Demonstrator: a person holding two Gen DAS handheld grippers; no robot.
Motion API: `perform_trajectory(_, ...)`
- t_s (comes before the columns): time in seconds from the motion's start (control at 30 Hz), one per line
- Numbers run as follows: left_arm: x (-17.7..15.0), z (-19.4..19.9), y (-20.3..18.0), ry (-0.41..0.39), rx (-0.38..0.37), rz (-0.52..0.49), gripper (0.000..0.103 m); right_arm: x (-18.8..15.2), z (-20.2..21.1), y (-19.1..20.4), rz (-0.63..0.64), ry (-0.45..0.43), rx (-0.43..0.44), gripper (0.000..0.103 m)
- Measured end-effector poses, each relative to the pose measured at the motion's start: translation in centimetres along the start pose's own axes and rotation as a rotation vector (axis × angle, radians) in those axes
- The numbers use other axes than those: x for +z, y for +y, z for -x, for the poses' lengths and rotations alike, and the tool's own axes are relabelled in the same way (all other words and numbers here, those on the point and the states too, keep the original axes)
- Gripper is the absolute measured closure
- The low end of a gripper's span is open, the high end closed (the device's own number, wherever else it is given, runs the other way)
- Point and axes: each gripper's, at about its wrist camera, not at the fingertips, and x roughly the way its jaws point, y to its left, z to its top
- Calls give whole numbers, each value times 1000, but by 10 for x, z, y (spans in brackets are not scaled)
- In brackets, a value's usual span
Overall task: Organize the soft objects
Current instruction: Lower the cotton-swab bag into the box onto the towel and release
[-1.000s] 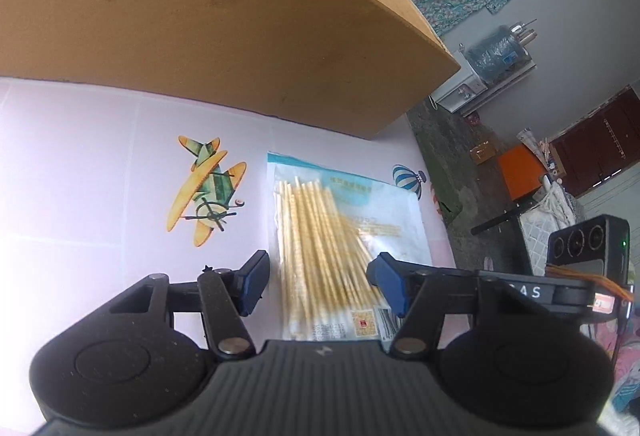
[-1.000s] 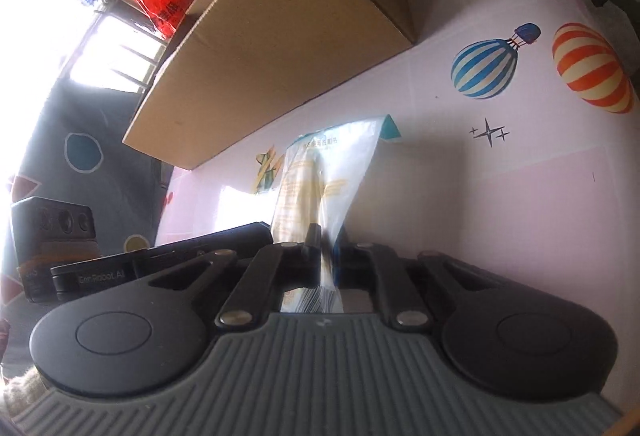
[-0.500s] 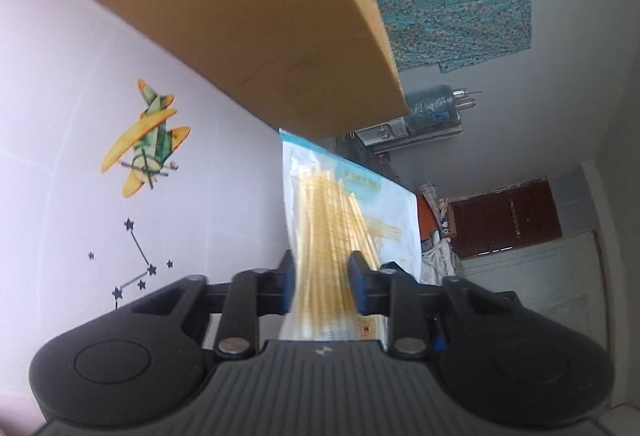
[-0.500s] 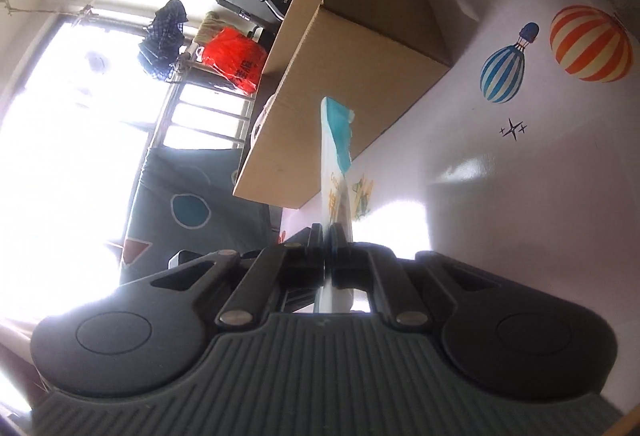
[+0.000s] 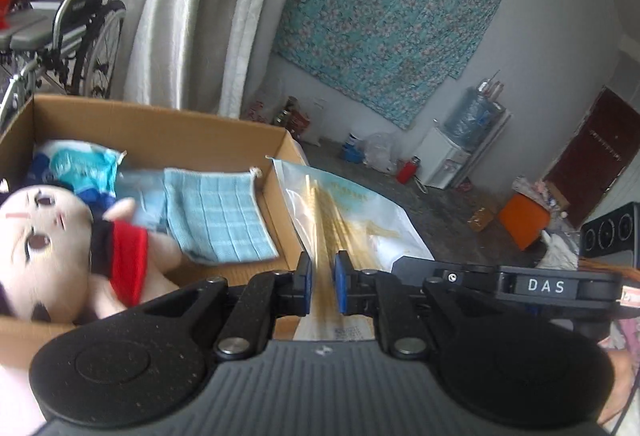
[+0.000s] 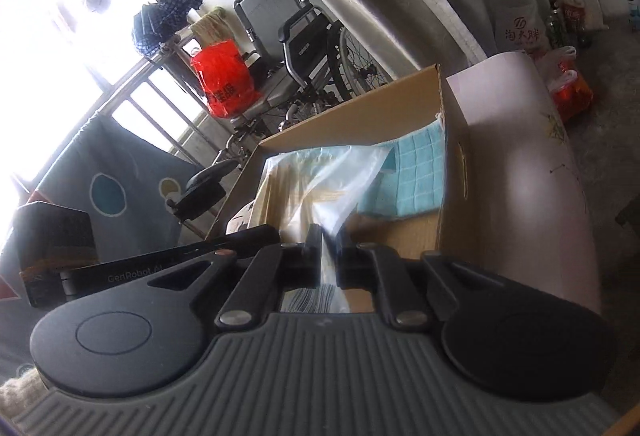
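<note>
Bag (image 5: 352,212) base hidden between both claws (image 5: 323,286) (image 6: 329,254)

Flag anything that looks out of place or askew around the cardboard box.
Nothing is spilled or damaged. The odd one is the bag of cotton swabs, held in the air by both the left gripper and right gripper, over the cardboard box, not inside with the plush doll and blue cloth.

The box (image 5: 156,124) is open at centre left; a doll (image 5: 60,244) fills its lower left, a cloth (image 5: 220,216) covers the floor beside it.
</note>
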Motion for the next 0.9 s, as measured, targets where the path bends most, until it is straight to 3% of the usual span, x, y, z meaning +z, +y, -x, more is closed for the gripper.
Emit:
perform_trajectory(0.1, 17, -24, 15, 10, 72, 29, 91, 41, -60, -1, -29, 43, -108, 94)
perform_trajectory(0.2, 15, -64, 37, 91, 126, 67, 90, 58, -119, 6, 80, 109, -279, 94)
perform_trajectory(0.27, 10, -90, 53, 173, 177, 104, 90, 56, -163, 11, 157, 222, -367, 93)
perform_trajectory(0.33, 6, -105, 58, 236, 230, 57, 88, 46, -192, 9, 188, 356, -413, 92)
perform_trajectory(0.37, 5, -115, 61, 291, 227, 34, 84, 37, -203, 12, 250, 387, -473, 92)
perform_trajectory(0.43, 4, -127, 63, 374, 240, 33, 81, 27, -211, 19, 332, 437, -502, 84)
perform_trajectory(0.47, 5, -127, 61, 393, 244, 20, 78, 24, -213, 20, 354, 459, -513, 84)
perform_trajectory(0.57, 7, -121, 49, 397, 377, -63, 43, 19, -211, 23, 413, 478, -553, 78)
perform_trajectory(0.6, 7, -119, 46, 388, 401, -90, 40, 21, -211, 24, 434, 476, -554, 77)
perform_trajectory(0.7, 8, -107, 43, 334, 374, -115, 44, 23, -202, 21, 435, 439, -537, 77)
perform_trajectory(0.8, 12, -84, 41, 303, 331, -53, 56, 26, -181, 21, 380, 376, -515, 77)
perform_trajectory(0.9, 16, -40, 32, 234, 244, 3, 56, 28, -154, 33, 378, 287, -496, 77)
